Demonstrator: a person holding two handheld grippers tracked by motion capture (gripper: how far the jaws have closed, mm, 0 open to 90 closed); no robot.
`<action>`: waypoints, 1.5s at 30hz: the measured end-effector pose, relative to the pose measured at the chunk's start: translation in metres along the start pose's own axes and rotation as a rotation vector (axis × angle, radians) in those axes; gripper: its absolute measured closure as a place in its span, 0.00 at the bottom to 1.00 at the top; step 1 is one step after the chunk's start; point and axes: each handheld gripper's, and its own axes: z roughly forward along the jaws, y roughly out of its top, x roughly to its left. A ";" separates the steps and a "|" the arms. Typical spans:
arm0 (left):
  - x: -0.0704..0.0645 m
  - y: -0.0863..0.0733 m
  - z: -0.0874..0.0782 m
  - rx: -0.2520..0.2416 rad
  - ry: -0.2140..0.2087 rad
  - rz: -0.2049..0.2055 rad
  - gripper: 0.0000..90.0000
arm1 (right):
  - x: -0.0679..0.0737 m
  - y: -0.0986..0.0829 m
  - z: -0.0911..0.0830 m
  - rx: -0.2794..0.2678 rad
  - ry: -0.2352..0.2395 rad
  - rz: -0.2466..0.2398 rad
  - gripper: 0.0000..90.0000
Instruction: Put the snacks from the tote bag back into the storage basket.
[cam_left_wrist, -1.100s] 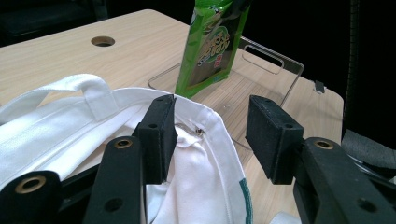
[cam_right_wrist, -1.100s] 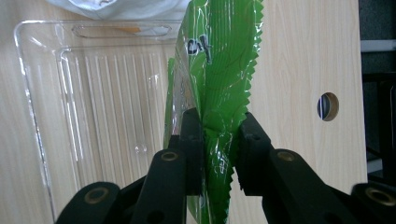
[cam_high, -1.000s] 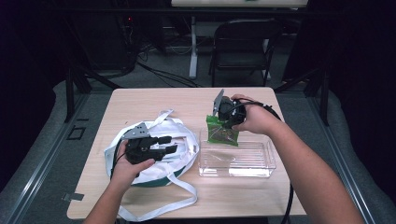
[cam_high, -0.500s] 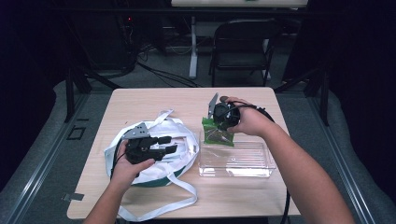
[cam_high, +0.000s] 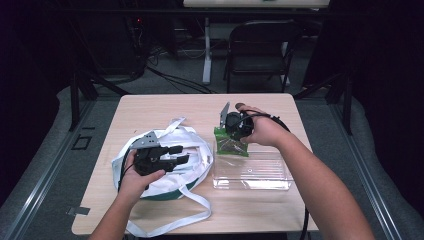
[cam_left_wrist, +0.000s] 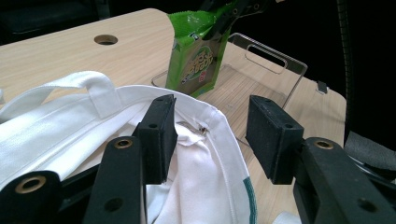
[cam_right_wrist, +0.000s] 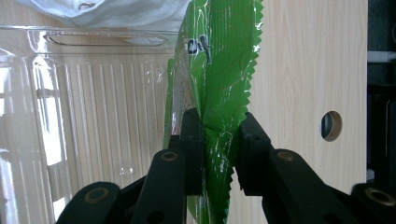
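Since a second ago my right tongs (cam_high: 231, 131) have carried the green snack packet (cam_high: 230, 143) leftward and a little toward me, from the far right corner of the clear plastic tray (cam_high: 272, 172) to its far left corner, closer to the white tote bag (cam_high: 192, 150). My left tongs (cam_high: 172, 155) have not shifted; they hover over the bag as before. I read that as the packet being on its way from the tray into the bag, with the transfer begun but not finished.

From the right gripper view, the tongs are clamped on the packet (cam_right_wrist: 219, 79) at its crimped, saw-toothed edge, the foil crumpled between the two pads, and the rest of the packet hangs away from them over the ribbed tray floor (cam_right_wrist: 107, 130) and the bare bench (cam_right_wrist: 308, 60). In the left gripper view the packet (cam_left_wrist: 198, 51) stands upright just beyond the bag's hemmed rim (cam_left_wrist: 219, 123), its lower edge at the tray's near wall, apart from the bag.

My left tongs (cam_left_wrist: 212, 135) stand wide apart, gripping nothing, with the bag's rim lying between and below the pads. I cannot tell whether the near pad touches the cloth. The bag's mouth looks slack rather than held open, so I judge the packet may need a clear gap before it goes in.
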 end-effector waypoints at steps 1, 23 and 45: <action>0.000 0.000 0.000 0.000 0.000 0.001 0.58 | 0.000 0.000 0.001 0.001 0.000 -0.002 0.84; 0.002 -0.001 0.000 0.007 0.007 -0.002 0.58 | 0.001 0.004 0.009 0.000 -0.001 -0.025 0.84; 0.003 -0.001 -0.001 0.004 0.011 -0.004 0.58 | 0.001 0.000 0.014 0.039 -0.026 -0.038 0.78</action>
